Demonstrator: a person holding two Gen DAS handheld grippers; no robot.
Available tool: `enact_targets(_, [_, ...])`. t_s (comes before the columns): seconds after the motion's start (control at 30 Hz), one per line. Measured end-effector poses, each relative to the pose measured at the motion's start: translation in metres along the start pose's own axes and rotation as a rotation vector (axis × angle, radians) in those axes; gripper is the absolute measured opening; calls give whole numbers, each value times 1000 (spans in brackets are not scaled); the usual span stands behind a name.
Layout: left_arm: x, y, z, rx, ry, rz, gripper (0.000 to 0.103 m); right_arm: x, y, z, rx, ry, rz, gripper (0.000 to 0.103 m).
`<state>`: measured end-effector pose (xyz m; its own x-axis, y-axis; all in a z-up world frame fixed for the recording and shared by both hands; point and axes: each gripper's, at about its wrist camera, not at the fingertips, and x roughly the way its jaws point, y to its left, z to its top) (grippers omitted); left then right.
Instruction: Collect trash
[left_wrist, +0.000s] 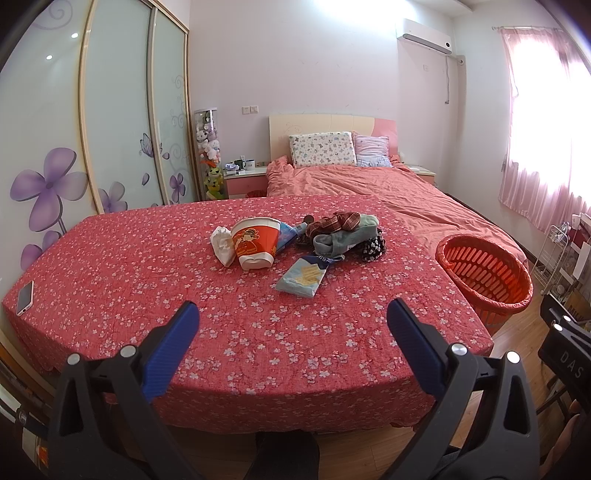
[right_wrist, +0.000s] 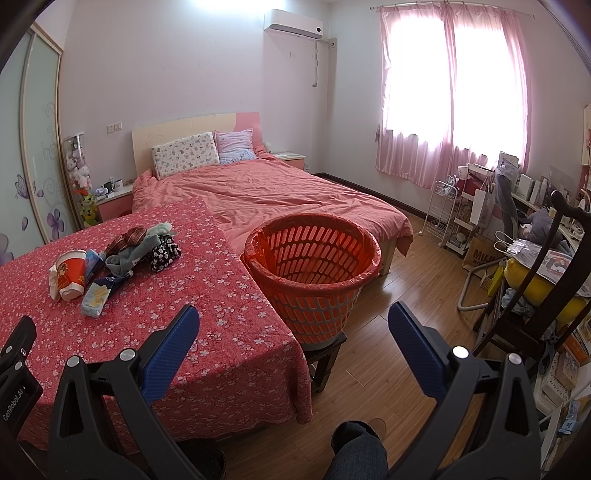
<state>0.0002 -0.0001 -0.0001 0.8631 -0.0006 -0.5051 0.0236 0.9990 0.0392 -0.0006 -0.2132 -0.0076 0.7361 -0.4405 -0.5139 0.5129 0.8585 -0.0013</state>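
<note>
Red floral cloth (left_wrist: 147, 258) covers the table in front of you, with a pink-quilted bed (left_wrist: 388, 184) behind it. Take the red paper cup (left_wrist: 256, 240) as your landmark: it lies tipped on its side near the middle of the cloth. Touching its left side is a crumpled white tissue (left_wrist: 221, 242). Just behind its right edge a blue wrapper (left_wrist: 290, 232) pokes out. Nearer to you and to the right of the cup lies a pale blue snack packet (left_wrist: 304, 275), flat on the cloth. Right of the cup, beyond the blue wrapper, sits a heap of socks and small cloths (left_wrist: 347, 230), plaid, grey-green and black-and-white.

Well right of the cup, off the table's edge, stands an orange slotted basket (right_wrist: 314, 266) lined with a red bag, resting on a dark stool (right_wrist: 325, 358). Far left of the cup, at the table's edge, lies a phone (left_wrist: 25, 297).

Your left gripper (left_wrist: 291, 321) hangs above the near part of the cloth, short of the cup, jaws spread wide and empty. Your right gripper (right_wrist: 293, 325) points toward the basket, jaws likewise spread and holding nothing.
</note>
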Motion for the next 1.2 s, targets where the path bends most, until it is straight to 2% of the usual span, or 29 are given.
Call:
enact_targets(0.77, [7, 2, -2, 0, 13, 2, 99, 1, -2, 0, 5, -6, 15, 101])
enact_targets(0.93, [31, 15, -1, -27, 46, 30, 99, 27, 1, -3, 17, 59, 58, 101])
enact_targets(1.2, [93, 69, 9, -91, 94, 112, 99, 62, 32, 2, -9, 121, 167, 101])
